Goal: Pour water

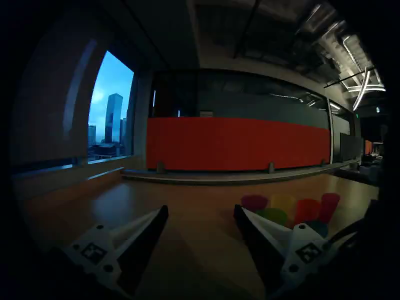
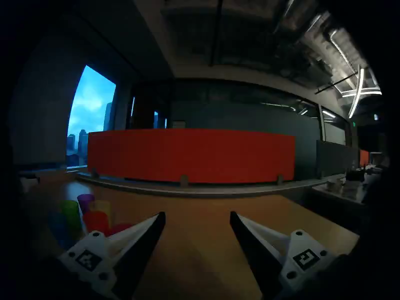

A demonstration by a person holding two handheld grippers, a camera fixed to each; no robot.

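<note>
On the wooden tabletop (image 1: 200,192), in the left gripper view, a cluster of coloured cups (image 1: 287,209) is seen at the near right, just behind one finger of the left claw (image 1: 200,208), which is spread wide and empty. In the right gripper view, the right claw (image 2: 197,214) is likewise held wide with nothing in it, the cups (image 2: 85,216) lying near left. Nothing is grasped, so the task is judged barely begun: picking up and pouring are all left.

Dim office. Wooden desk (image 1: 200,200) backed by red partition (image 1: 235,145); window (image 1: 110,120) at left shows blue sky, towers; ceiling light strips (image 1: 365,90) lit at right.
</note>
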